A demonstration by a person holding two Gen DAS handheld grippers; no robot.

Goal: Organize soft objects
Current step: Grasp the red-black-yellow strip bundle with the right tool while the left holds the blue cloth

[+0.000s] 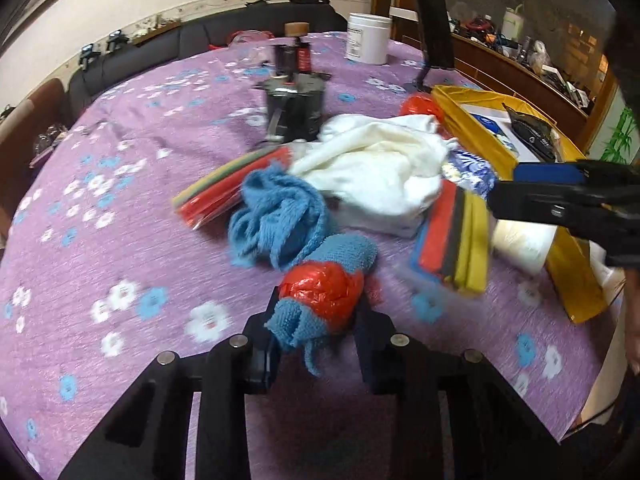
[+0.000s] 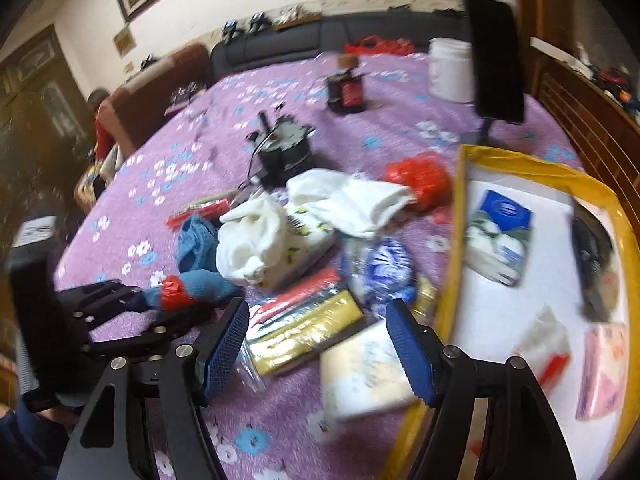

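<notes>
A purple flowered tablecloth point(image 1: 120, 184) is strewn with soft goods beside a yellow-rimmed bin point(image 2: 472, 240); a blue cloth roll banded in red plastic point(image 1: 320, 300) is clenched near the table's front edge by the left gripper point(image 1: 316, 332); it should be lifted clear before being carried binward; the right gripper point(image 2: 316, 344) is held released above a pale tissue pack point(image 2: 360, 372).

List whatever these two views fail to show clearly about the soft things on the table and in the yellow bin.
- Rolled blue towel with red plastic wrap: left wrist view, the left tool pinches it and covers its near end.
- Pink packet in the yellow-rimmed fabric bin: right wrist view, print blurred.
- Dark pouch: motion blur, contents unreadable.
- Cream tissue pack: partly behind the open right tool.
</notes>
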